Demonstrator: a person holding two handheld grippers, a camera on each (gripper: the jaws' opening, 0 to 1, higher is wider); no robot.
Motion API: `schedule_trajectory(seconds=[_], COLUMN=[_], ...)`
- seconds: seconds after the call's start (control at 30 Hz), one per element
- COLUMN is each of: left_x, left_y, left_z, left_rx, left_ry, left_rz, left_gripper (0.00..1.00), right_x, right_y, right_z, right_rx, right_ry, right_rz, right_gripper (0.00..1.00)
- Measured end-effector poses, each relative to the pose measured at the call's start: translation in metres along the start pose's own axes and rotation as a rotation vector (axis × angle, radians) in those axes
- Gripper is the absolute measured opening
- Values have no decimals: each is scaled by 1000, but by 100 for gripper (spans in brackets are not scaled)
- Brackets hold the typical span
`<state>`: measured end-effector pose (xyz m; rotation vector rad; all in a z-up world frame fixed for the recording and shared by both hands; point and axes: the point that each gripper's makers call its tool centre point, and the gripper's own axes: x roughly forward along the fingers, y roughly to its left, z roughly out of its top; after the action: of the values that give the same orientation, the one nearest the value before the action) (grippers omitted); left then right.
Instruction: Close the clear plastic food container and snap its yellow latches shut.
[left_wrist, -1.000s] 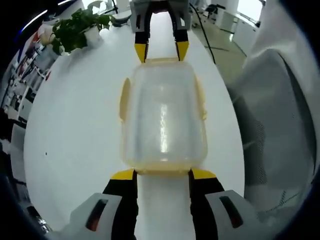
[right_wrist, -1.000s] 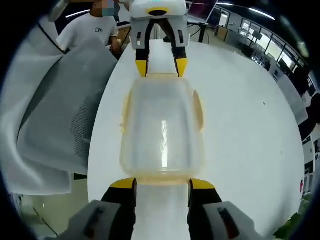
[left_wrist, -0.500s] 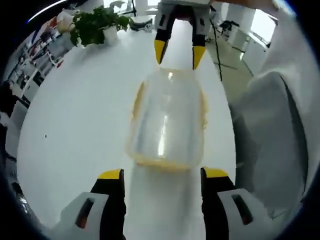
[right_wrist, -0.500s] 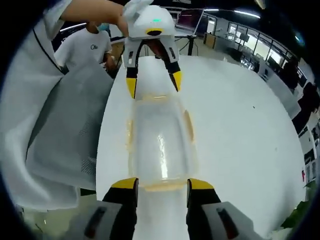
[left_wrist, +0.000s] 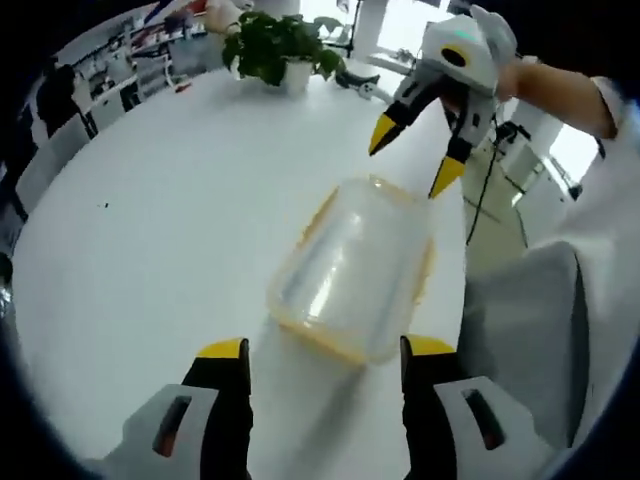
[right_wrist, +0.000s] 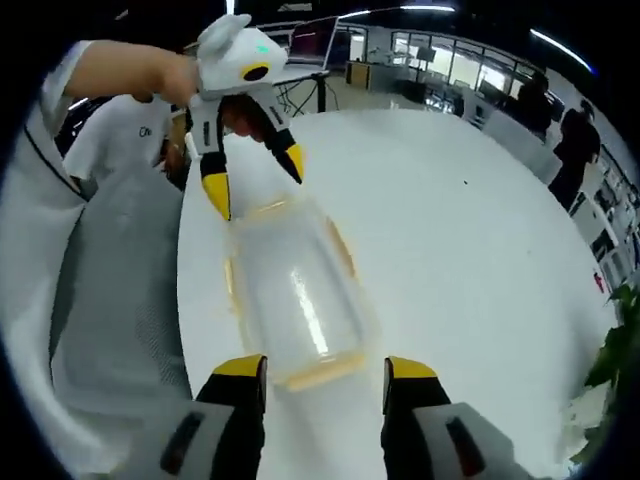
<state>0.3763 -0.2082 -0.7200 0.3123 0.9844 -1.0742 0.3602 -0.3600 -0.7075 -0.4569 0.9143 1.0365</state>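
One clear plastic container (left_wrist: 352, 272) with its lid on, sitting on a big white table (left_wrist: 150, 220), roughly in the middle between the two grippers and close to the table edge on the person's side. It's a bit blurry, so I can't count the yellow latches properly; I can make out yellow strips along the long sides and one along the near short end in each view, but whether they're snapped down I can't tell.

Two grippers total. The left gripper (left_wrist: 325, 350) has its jaws spread wide, holding nothing, tips just short of the container's near end. The right gripper (right_wrist: 325, 365) is the same: jaws wide apart, empty, tips right by the container's near edge, not clamped on it. Each one also appears in the other's view, above the far end of the container, jaws apart.

Stuff that differs between views: the left gripper view has one potted plant (left_wrist: 280, 45) at the far side of the table, plus a cable (left_wrist: 487, 170) hanging off near the table edge. The right gripper view has a person in a white t-shirt (right_wrist: 120, 140) past the table's far end, a couple more people (right_wrist: 575, 135) standing off in the background, and green leaves (right_wrist: 615, 350) at the edge.
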Motion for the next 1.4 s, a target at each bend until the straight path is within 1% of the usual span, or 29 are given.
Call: schedule_trajectory(seconds=[0.03,0.07,0.1,0.13,0.2,0.23,0.27,0.3,0.33,0.4,0.43,0.47,0.5,0.53,0.6,0.63,0.67,0.73,0.8,0.87,0.9,0.97,1.13,1.17,1.27,1.37,1.4], left_x=[0,0,1,2,4,4,5,5,5,6,6,7,7,8,10,10,10,13,15,16,16,19,21,22,24,27,28], left_y=[1,4,5,2,0,1,0,0,0,2,1,0,0,-2,-4,-4,-5,-4,-5,-6,-7,-9,-12,-13,-15,-17,-18], left_z=[1,2,3,5,4,3,5,6,5,4,4,3,2,0,2,2,4,2,1,2,3,3,4,4,4,3,4], left_rx=[-17,-44,-65,-106,-178,-209,-230,-268,-281,-319,-314,-318,-324,-334,-382,-388,-401,-409,-411,-423,-433,-439,-458,-458,-460,-466,-466], left_ry=[-11,-21,-27,-47,-55,-57,-72,-83,-83,-93,-92,-90,-84,-76,-93,-99,-107,-98,-95,-95,-104,-103,-100,-100,-88,-82,-80], left_rz=[6,22,30,18,11,12,6,7,2,6,6,4,5,-1,-17,-17,-16,-7,-5,-1,-3,-4,-15,-18,-20,-20,-22], left_gripper=[57,55,55,55,56,57,57,57,57,57,56,56,55,56,58,59,59,59,60,60,60,60,60,60,61,60,61], right_x=[0,0,0,0,1,2,4,5,6,9,11,12,13,13,14,14,14,16,17,19,20,23,24,25,27,29,30], right_y=[0,0,-2,-4,-6,-7,-8,-8,-9,-10,-10,-10,-8,-8,-9,-10,-9,-10,-10,-9,-8,-4,-6,-4,-3,1,1], right_z=[1,2,4,2,2,0,2,1,-3,-4,-7,-8,-10,-9,-4,-1,-4,-7,-9,-12,-13,-15,-14,-14,-13,-10,-10], right_rx=[14,50,44,71,104,172,210,234,222,198,213,237,289,325,382,432,449,474,475,452,427,419,470,491,509,516,519], right_ry=[-3,-9,-14,-2,0,7,-8,-6,26,30,41,45,43,28,-18,-47,-39,-30,-23,-4,6,25,18,17,17,20,23], right_rz=[-1,-4,-11,-33,-44,-54,-53,-57,-67,-87,-86,-84,-78,-77,-73,-72,-69,-71,-79,-95,-98,-94,-84,-69,-53,-39,-42], right_gripper=[42,42,42,41,39,38,38,37,37,41,43,43,43,43,43,44,44,43,42,40,40,40,41,41,41,40,40])
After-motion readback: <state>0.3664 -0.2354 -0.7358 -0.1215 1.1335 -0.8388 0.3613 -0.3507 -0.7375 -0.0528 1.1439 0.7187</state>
